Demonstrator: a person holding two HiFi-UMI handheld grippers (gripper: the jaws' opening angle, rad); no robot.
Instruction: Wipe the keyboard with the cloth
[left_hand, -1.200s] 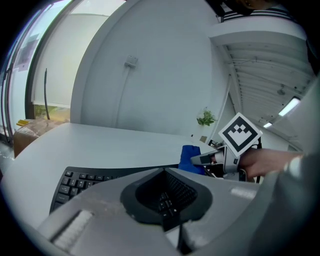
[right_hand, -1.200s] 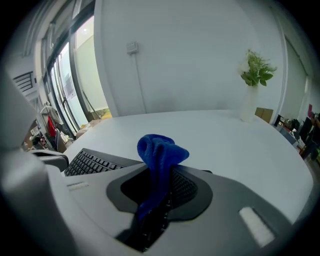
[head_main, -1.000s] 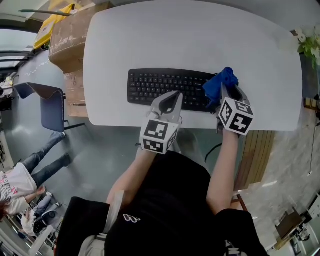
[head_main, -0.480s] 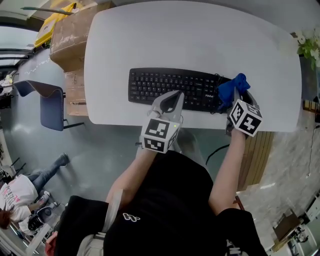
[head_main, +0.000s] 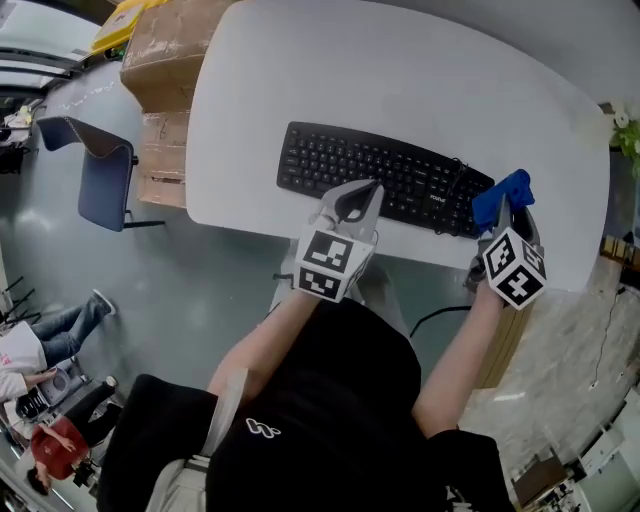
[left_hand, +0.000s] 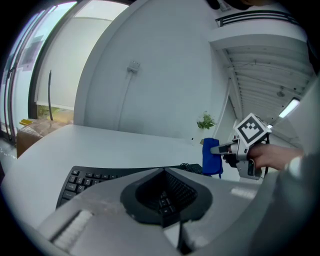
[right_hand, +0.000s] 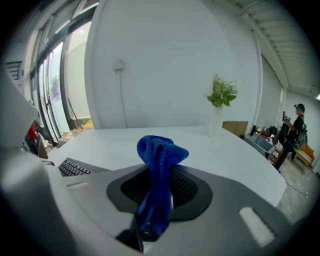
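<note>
A person seen from above stands at a white desk (head_main: 400, 80) holding a tool in each hand. A black keyboard (head_main: 380, 175) lies across the desk near its front edge.

The right tool (head_main: 512, 203) pinches a bunched blue cloth (head_main: 500, 195) between its jaws. The cloth hangs just beside the keyboard's right end, over bare desk. Whether it touches the desk cannot be told.

The left tool (head_main: 362, 190) sits at the keyboard's near edge, about midway along. Its jaws are pressed together and hold nothing; keys show through the gap behind the tips.

The wiping step seems to be in hand, with the cloth off the keys at the right end. The next move probably calls for setting the cloth on the keys and sweeping left along the rows. Light pressure would keep the keyboard from sliding, and the left tool is placed to steady it.
</note>
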